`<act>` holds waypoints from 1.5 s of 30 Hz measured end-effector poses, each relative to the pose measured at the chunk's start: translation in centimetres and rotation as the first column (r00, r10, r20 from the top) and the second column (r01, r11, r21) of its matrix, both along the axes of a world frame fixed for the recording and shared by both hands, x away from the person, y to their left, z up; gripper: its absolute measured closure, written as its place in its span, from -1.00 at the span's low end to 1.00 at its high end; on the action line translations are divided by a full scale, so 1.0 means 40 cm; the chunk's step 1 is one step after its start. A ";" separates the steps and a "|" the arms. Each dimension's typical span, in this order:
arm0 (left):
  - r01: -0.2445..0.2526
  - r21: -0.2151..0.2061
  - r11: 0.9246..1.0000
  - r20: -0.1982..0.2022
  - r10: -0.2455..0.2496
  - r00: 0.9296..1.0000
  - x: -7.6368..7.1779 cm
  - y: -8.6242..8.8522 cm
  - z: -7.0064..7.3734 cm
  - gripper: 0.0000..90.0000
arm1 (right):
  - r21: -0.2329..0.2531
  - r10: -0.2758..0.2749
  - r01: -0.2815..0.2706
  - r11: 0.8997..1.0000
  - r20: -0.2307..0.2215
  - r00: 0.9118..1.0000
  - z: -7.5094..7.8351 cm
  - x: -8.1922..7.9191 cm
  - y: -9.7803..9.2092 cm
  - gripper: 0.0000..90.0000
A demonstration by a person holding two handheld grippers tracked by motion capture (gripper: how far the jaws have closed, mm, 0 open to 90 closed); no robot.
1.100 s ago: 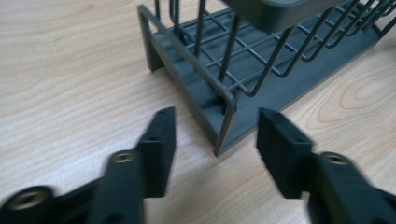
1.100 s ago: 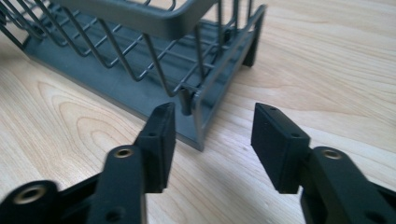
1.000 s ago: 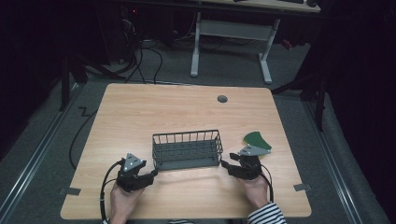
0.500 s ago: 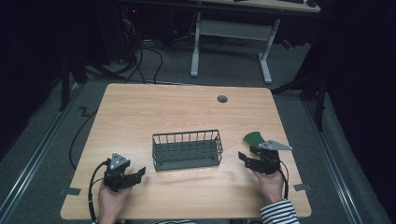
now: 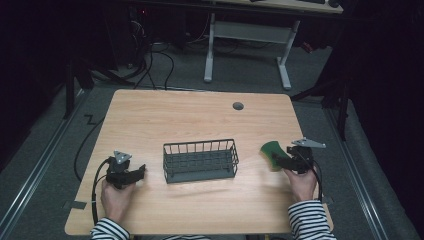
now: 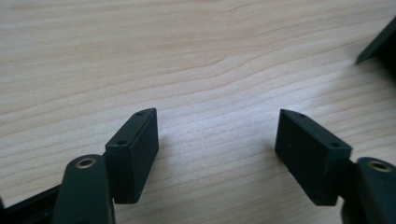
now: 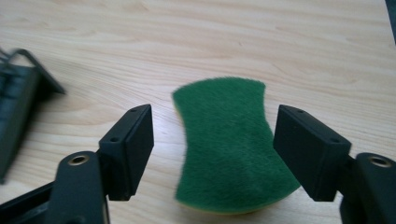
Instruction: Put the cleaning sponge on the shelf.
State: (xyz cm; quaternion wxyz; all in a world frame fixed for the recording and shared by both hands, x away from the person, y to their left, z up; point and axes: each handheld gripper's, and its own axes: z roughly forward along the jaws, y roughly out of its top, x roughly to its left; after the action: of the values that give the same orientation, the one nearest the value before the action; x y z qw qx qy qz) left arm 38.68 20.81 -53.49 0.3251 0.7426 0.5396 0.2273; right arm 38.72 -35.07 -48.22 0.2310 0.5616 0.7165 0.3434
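A green scouring sponge (image 5: 271, 152) (image 7: 229, 144) lies flat on the wooden table, right of a dark wire basket (image 5: 200, 161). My right gripper (image 5: 285, 161) (image 7: 215, 149) is open with its jaws on either side of the sponge, which sits between them without being squeezed. My left gripper (image 5: 136, 172) (image 6: 217, 144) rests low over bare wood at the table's front left, open with nothing between its jaws. A corner of the basket (image 6: 378, 44) shows at the upper right of the left gripper view.
The basket (image 7: 18, 102) sits at the left edge of the right gripper view, blurred. A round cable hole (image 5: 238, 106) is at the table's back. Beyond the table stands a white desk frame (image 5: 247, 45). Cables trail from both grippers off the front edge.
Both grippers have moved outward from the basket's ends. The right one swung toward the sponge and now straddles it; the left one drew back toward the front left.
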 end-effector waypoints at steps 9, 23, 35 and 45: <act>-0.004 -0.001 1.000 0.013 0.004 1.000 -0.004 0.002 -0.005 -0.40 | -0.047 -0.004 0.001 0.999 -0.065 0.998 -0.038 0.056 -0.001 -0.50; -0.005 -0.004 1.000 0.014 0.005 1.000 -0.002 0.002 -0.005 -0.40 | -0.084 0.010 -0.021 0.996 -0.133 0.991 -0.074 0.089 0.008 -0.46; -0.004 -0.003 1.000 0.014 0.004 1.000 -0.001 0.001 -0.005 -0.41 | -0.096 0.035 -0.049 0.994 -0.148 0.988 -0.078 0.091 0.008 -0.38; -0.003 -0.004 1.000 0.015 0.003 1.000 0.000 0.001 -0.005 -0.41 | -0.102 0.018 -0.032 0.994 -0.133 0.991 -0.072 0.090 0.003 -0.33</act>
State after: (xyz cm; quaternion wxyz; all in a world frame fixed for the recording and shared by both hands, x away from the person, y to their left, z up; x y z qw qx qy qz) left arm 38.68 20.85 -53.70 0.3305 0.7392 0.5388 0.2323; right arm 42.31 -34.94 -51.09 0.2077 0.5612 0.7541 0.2707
